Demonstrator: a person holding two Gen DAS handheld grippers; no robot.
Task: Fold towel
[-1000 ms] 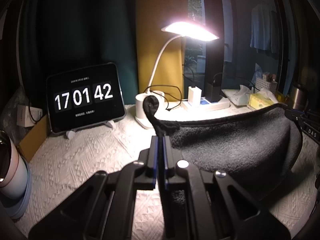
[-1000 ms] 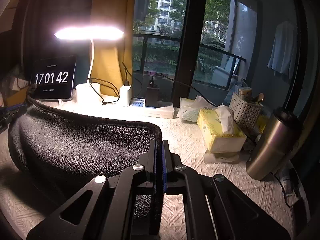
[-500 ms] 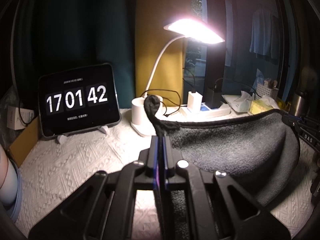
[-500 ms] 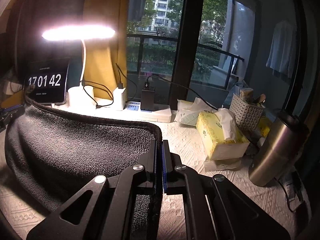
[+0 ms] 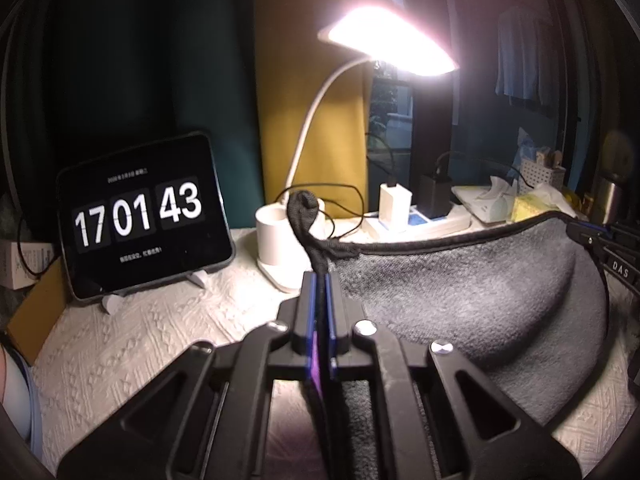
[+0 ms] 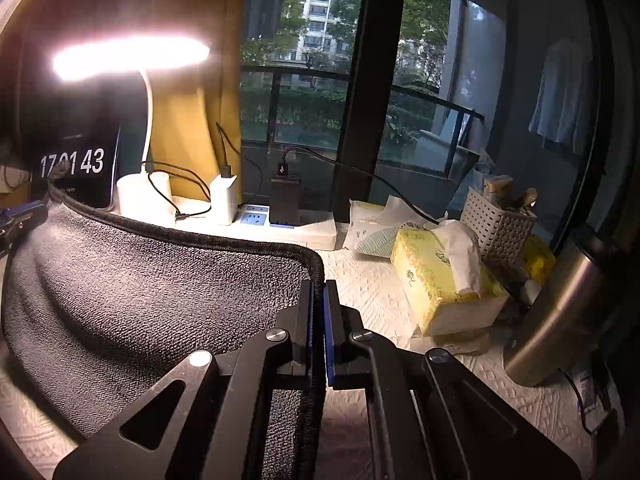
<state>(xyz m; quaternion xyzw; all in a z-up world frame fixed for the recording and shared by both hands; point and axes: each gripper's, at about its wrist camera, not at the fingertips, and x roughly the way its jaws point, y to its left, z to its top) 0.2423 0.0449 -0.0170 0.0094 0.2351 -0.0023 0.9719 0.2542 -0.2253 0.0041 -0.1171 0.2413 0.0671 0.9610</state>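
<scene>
A dark grey towel with a black hem hangs stretched between my two grippers above the white textured tablecloth. My left gripper is shut on its left corner, whose black loop sticks up past the fingertips. My right gripper is shut on the right corner of the towel. The right gripper also shows at the right edge of the left wrist view, and the left gripper at the left edge of the right wrist view. The towel's lower part sags toward the table.
A tablet clock and a lit desk lamp stand at the back. A power strip with chargers, a yellow tissue box, a white basket and a steel flask crowd the right.
Both grippers have carried the towel forward toward the lamp and clock. The back items look larger and nearer. The clock went from 42 to 43.
</scene>
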